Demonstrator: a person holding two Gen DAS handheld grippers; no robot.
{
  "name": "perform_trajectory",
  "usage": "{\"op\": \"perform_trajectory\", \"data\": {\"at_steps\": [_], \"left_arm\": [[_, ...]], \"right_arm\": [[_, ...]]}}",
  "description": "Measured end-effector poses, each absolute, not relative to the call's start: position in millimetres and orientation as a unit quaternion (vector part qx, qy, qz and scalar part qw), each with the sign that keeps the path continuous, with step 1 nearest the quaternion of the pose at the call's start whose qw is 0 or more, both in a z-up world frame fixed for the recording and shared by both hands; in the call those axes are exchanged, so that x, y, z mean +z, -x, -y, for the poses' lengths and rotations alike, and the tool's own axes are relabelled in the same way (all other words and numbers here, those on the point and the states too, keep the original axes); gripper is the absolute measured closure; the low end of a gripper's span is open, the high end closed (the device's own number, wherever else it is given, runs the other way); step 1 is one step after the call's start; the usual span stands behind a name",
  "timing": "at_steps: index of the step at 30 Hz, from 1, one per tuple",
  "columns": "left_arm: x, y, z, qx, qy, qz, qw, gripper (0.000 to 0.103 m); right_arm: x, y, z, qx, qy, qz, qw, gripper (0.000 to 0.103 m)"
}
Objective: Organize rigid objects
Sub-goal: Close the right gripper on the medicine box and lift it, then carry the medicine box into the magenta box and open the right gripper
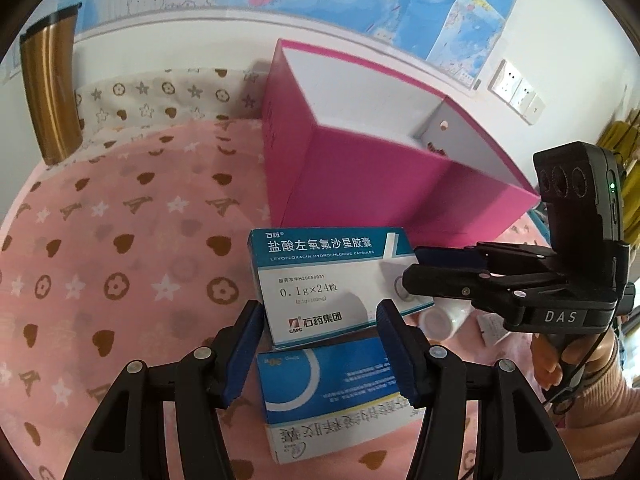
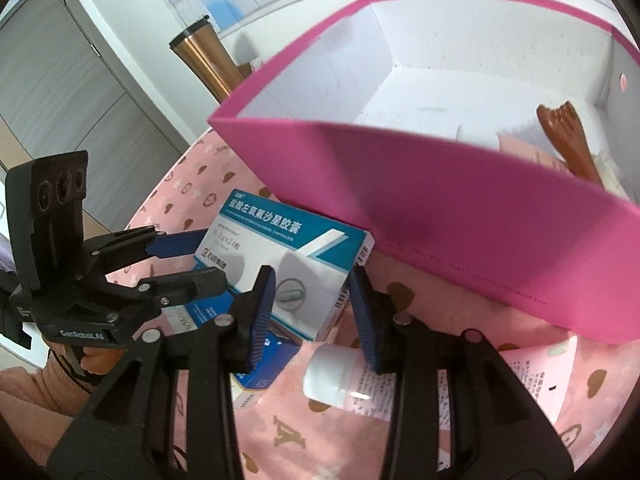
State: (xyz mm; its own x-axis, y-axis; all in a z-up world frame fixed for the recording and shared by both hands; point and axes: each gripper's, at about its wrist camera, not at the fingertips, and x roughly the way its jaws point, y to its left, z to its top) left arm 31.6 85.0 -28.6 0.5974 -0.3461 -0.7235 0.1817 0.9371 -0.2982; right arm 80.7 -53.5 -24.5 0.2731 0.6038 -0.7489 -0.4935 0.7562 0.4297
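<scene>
- A teal-and-white medicine box (image 1: 332, 280) is seen lying partly on top of a blue medicine box (image 1: 336, 392), both on the pink patterned cloth (image 1: 120, 280) just in front of the open magenta storage box (image 1: 360, 176).
- The left gripper (image 1: 320, 352) is poised over the two boxes, its blue pads apart on either side of the teal box's near end; whether they press it cannot be told.
- The right gripper (image 2: 312, 312) is held with its pads apart around the teal box's corner, with no contact visible.
- A white-capped bottle (image 2: 340, 376) is seen lying beside the boxes.
- A brown wooden item (image 2: 568, 140) is seen inside the storage box.
- A bronze tumbler (image 1: 50, 92) is shown standing near the cloth's far left edge.
</scene>
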Motion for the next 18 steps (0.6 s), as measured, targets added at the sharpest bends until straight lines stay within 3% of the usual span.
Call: {"op": "perform_trajectory", "data": {"at_steps": [18], "left_arm": [[25,-6,-68,-0.175,0.086,-0.358,0.913,0.044]], "right_arm": [[29,-54,83,0.352,-0.062,-0.439,0.824,0.062]]}}
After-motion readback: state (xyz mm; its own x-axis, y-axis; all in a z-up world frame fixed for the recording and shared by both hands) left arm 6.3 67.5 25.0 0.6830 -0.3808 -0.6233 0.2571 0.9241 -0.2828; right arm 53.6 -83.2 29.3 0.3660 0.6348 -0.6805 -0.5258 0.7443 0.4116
